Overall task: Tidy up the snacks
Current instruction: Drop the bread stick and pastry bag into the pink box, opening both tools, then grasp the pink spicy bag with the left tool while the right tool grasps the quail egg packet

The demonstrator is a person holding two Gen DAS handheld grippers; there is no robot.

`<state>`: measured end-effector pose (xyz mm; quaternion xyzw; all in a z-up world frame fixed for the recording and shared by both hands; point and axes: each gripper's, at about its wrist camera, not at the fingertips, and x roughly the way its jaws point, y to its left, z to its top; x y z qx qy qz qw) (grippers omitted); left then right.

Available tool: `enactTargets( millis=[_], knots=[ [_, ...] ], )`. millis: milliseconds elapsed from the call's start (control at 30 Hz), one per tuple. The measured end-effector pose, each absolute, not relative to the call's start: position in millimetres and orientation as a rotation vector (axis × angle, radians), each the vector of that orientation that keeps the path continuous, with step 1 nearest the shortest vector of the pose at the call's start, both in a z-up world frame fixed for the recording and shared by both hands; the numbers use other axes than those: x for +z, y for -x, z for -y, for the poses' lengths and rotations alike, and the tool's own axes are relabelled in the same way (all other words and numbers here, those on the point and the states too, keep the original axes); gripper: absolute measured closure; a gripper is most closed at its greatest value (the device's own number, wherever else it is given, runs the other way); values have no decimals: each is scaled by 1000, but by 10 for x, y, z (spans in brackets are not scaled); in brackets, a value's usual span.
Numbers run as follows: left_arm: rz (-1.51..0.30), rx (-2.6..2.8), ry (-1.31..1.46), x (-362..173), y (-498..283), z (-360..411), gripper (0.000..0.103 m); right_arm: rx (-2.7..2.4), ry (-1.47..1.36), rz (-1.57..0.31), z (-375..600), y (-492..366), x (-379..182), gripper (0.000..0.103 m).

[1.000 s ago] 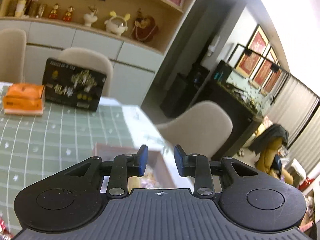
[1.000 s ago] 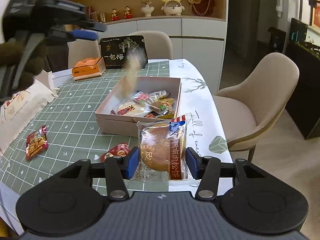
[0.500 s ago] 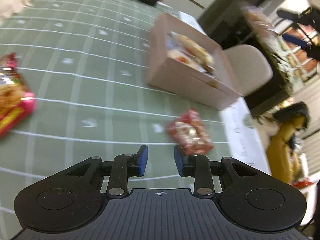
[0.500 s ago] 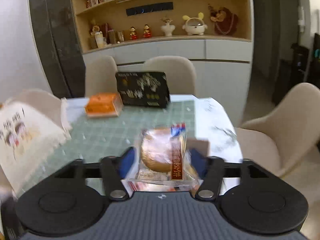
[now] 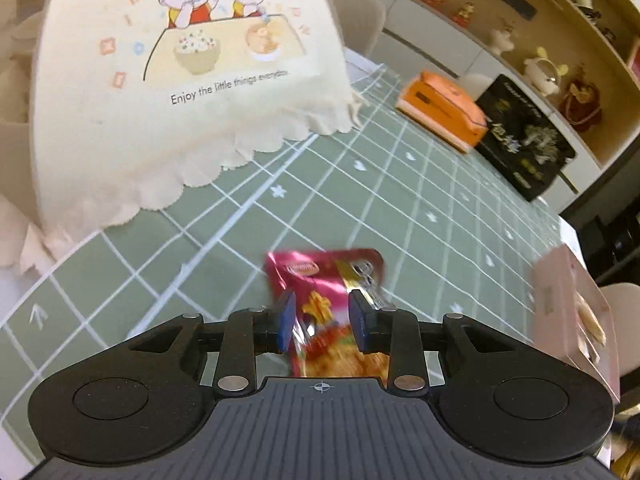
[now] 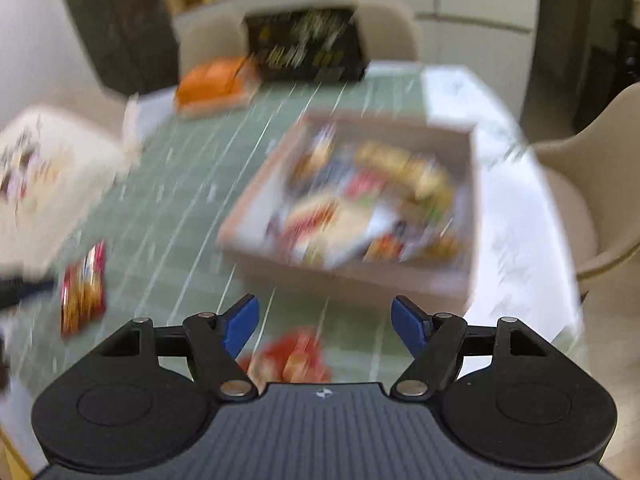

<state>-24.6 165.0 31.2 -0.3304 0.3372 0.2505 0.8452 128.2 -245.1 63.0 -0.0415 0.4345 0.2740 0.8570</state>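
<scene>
Left wrist view first: the left hand-held gripper (image 5: 321,322) has its blue pads on either side of a pink snack packet (image 5: 326,280), and the film looks pinched between them, though the blur leaves the contact less than certain. The packet lies on the green gridded counter (image 5: 360,200), well short of the pink box (image 5: 568,312), which sits at the right edge of the frame. It is judged light and crinkly, a soft foil pouch with crisp pieces inside, so a gentle hold across its middle or sealed edge suits it; a hard squeeze could crush the contents, and slick film can slip. The packet's near end is hidden under the gripper body, and only one corner of the pink box shows. Beyond the box stand an orange carton (image 5: 444,110) and a black box (image 5: 528,140).

Over to the right wrist view, and everything is smeared by motion. The right hand-held gripper (image 6: 325,326) has its jaws spread wide and empty. It faces the pink box (image 6: 400,280), which is crowded with wrappers too blurred to name. Just short of the box, a red snack packet (image 6: 288,356) lies on the counter (image 6: 180,200), partly cut off by the gripper body. Far left of the box, the pink snack packet (image 6: 82,292) shows again, with a dark shape beside it, probably the other gripper.
</scene>
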Motion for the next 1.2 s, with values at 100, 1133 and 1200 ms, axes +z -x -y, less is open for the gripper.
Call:
enactTargets(
  millis=[100,1133,1200],
  knots=[
    [-758,510,641,227,-2,-1677,70,615,123,-969,2338,-1117,376,29],
    [-932,-60,510,167,-342,-529,66,757,157,-940,1759,-542,173,59],
    [-946,-69,496,130,-341,-551,66,755,185,-943,1673,-532,108,59]
  ],
)
